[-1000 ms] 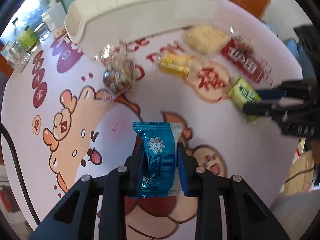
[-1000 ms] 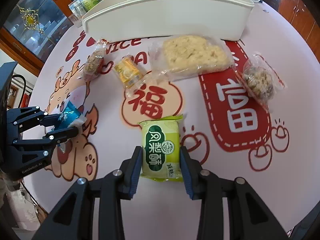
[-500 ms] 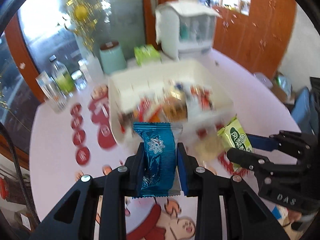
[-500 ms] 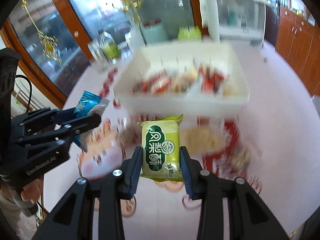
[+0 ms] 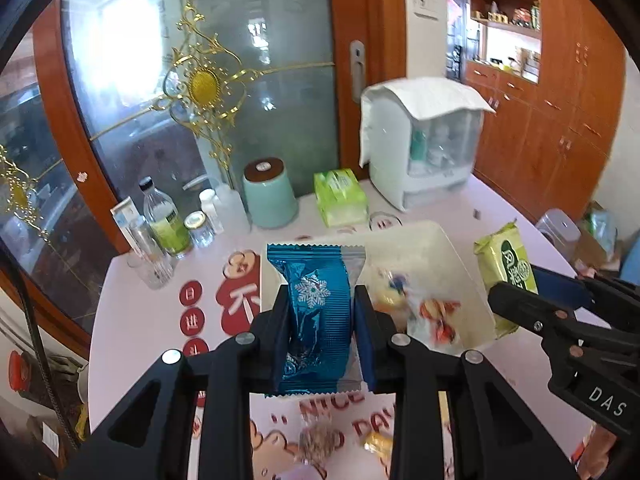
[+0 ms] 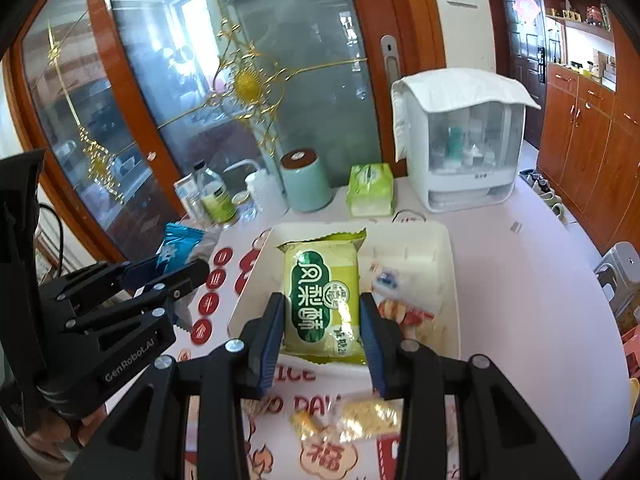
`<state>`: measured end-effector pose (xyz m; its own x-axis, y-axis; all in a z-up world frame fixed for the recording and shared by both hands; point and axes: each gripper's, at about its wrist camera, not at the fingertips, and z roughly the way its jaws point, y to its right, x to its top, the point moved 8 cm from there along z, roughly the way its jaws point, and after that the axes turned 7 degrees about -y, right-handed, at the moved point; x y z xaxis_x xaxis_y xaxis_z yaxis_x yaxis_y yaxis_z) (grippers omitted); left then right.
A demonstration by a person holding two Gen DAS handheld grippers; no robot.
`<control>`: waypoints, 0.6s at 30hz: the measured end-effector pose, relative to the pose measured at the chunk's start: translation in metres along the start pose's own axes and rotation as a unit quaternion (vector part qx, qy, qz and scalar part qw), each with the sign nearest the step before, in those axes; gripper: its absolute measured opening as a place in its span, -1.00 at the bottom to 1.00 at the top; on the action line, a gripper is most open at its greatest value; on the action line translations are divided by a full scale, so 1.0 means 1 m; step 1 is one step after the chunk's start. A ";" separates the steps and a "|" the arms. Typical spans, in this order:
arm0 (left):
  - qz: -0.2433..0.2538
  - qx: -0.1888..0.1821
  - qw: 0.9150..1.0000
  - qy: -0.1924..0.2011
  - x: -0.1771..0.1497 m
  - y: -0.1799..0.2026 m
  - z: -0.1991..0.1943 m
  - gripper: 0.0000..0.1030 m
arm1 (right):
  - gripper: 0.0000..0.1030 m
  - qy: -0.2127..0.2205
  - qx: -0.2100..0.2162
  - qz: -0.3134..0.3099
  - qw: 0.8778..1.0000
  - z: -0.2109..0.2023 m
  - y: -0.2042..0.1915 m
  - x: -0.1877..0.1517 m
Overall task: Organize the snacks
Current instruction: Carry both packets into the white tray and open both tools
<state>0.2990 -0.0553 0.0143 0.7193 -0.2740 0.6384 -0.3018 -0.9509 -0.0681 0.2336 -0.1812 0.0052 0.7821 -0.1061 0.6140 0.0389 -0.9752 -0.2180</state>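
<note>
While both packets hang over the bin, nothing's dropped in yet.

Blue snowflake packet sits pinched in the left gripper at centre frame, and the green packet is clamped in the right gripper, both in front of the white bin. A few wrapped snacks are already inside it, so I'd say it's partway done. Still loose on the printed tablecloth at the bottom of the frame: a pale crumbly pack and a small yellow one.

Both grippers are black plastic with blue finger pads, silver screws, and white "DAS" and "GenRobot.AI" lettering.
</note>
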 end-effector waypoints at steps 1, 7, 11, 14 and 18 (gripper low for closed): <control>-0.004 0.004 1.000 0.003 0.005 -0.001 0.003 -0.47 | -0.27 0.001 -0.001 0.003 1.000 0.003 0.003 0.006; -0.022 0.018 1.000 0.003 0.025 -0.007 0.026 -0.47 | -0.27 -0.003 -0.003 0.017 1.000 0.021 0.014 0.023; -0.025 0.026 0.999 -0.012 0.023 -0.008 0.046 -0.47 | -0.27 -0.019 -0.009 0.023 1.000 0.042 0.019 0.025; -0.027 0.028 0.999 -0.024 0.020 -0.008 0.061 -0.47 | -0.27 -0.031 -0.015 0.022 0.999 0.056 0.020 0.021; -0.024 0.039 0.998 -0.039 0.015 -0.010 0.077 -0.47 | -0.27 -0.049 -0.024 0.020 0.998 0.076 0.023 0.017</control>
<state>0.3612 -0.0613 -0.0348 0.7787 -0.2353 0.5816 -0.2178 -0.9707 -0.1010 0.2951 -0.1903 -0.0472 0.8399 -0.1279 0.5274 -0.0219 -0.9790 -0.2026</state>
